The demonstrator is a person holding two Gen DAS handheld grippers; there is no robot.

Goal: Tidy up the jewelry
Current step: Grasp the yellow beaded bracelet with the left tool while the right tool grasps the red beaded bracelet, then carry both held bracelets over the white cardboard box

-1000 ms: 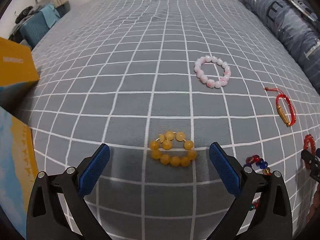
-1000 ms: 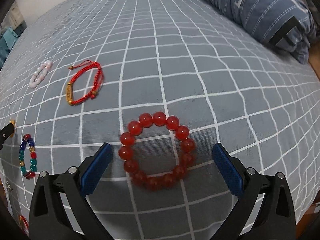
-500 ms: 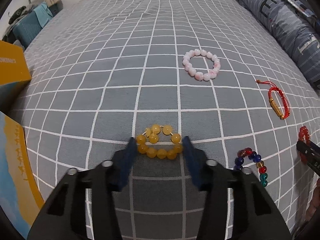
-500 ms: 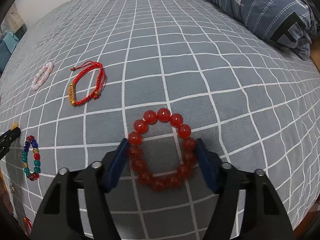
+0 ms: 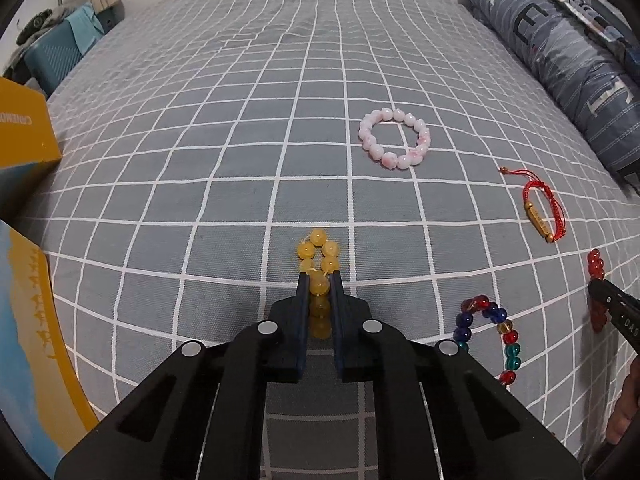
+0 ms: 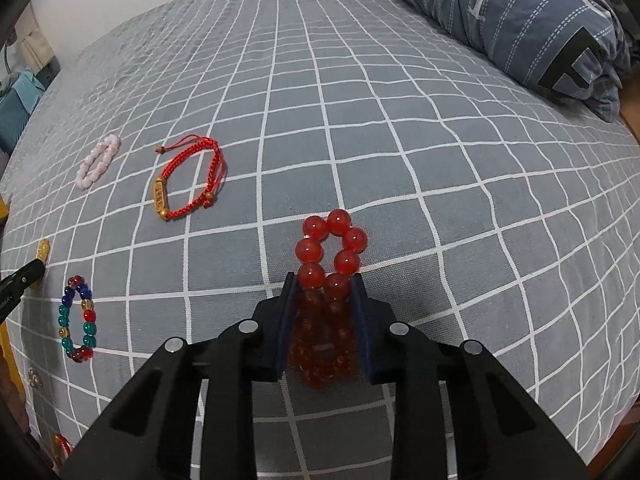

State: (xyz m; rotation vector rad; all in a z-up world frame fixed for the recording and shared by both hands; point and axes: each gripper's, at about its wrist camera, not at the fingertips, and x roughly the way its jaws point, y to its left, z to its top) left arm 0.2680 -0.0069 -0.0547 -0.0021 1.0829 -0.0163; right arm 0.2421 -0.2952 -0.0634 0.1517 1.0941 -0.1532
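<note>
Your left gripper (image 5: 319,285) just went from wide open to pinched tight on the yellow bead bracelet (image 5: 319,258), and your right gripper (image 6: 323,286) did the same on the red bead bracelet (image 6: 330,248). Both are squashed flat on the checked bedspread (image 5: 240,128), so you're probably good to lift.

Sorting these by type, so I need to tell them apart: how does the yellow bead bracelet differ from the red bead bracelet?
The yellow bead bracelet has pale amber beads; the red bead bracelet has deep red, glossier ones. The yellow one is pinched in the left gripper, the red one in the right gripper. The red loop fills a wider gap between the fingers. Both are squeezed into narrow loops on the checked bedsheet.
</note>
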